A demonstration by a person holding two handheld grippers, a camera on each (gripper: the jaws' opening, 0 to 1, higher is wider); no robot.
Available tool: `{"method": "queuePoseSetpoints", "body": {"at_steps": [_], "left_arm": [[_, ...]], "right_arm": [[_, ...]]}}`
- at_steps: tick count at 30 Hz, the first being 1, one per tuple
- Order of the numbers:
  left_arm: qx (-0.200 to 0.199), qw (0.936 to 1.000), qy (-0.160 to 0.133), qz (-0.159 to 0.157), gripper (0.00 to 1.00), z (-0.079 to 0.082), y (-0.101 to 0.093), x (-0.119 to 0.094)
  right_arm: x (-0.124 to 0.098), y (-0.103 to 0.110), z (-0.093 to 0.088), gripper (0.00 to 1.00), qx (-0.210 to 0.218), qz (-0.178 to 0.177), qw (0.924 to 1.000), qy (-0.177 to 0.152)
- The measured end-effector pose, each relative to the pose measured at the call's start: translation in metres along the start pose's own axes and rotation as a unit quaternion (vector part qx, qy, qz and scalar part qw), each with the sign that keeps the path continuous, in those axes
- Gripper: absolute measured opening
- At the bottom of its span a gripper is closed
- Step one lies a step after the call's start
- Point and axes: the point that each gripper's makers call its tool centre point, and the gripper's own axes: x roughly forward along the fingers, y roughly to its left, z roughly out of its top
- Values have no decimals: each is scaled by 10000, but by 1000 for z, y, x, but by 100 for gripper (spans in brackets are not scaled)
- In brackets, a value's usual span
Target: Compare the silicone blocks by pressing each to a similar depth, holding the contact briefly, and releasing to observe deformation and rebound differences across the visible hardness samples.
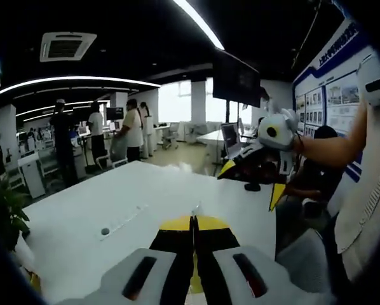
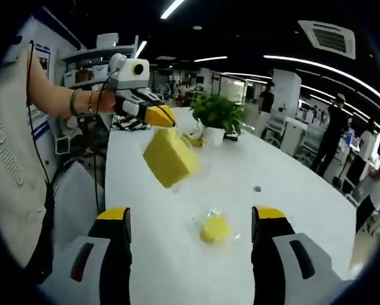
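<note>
In the right gripper view my right gripper (image 2: 190,235) rises from the bottom of the frame with its yellow-tipped fingers (image 2: 114,219) spread wide over the white table (image 2: 291,210), and a small round yellow silicone block (image 2: 215,228) in clear wrap lies on the table between them, touching neither. Above it, left of centre, my left gripper (image 2: 157,117) reaches in from the upper left and pinches the top edge of a big yellow silicone block (image 2: 169,157) in clear wrap, hanging tilted off the table, with a potted plant (image 2: 218,115) just behind. In the left gripper view my left fingers (image 1: 210,238) sit pressed together at the bottom centre.
</note>
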Motion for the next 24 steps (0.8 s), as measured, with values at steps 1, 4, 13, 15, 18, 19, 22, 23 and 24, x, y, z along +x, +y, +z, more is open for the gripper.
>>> {"method": "queuePoseSetpoints", "body": {"at_steps": [1, 4, 13, 15, 18, 19, 22, 23, 24], "left_arm": [[12, 10000, 3, -27, 0, 1, 0, 2], [133, 9997, 80, -164, 0, 2, -3, 8], [306, 9980, 179, -520, 0, 5, -12, 21], [334, 9976, 186, -584, 0, 6, -14, 23], [393, 9965, 187, -717, 0, 7, -19, 26], [422, 9959, 195, -773, 0, 7, -21, 26], [484, 9945, 220, -905, 0, 7, -27, 29], [502, 9939, 228, -960, 0, 6, -29, 30], [505, 9936, 220, -985, 0, 7, -31, 30]], "right_arm": [[5, 0, 3, 73, -50, 79, 9999, 34], [25, -2, 8, 73, -247, 336, 9990, 176], [62, 7, 1, 72, -537, 986, 9917, 631], [67, 10, -3, 72, -575, 1137, 9891, 740], [73, 13, -7, 71, -614, 1285, 9859, 874], [74, 14, -7, 70, -627, 1302, 9856, 882], [78, 18, -7, 69, -674, 1398, 9840, 876], [80, 20, -5, 68, -704, 1438, 9835, 846], [82, 22, -5, 67, -713, 1472, 9831, 818]]}}
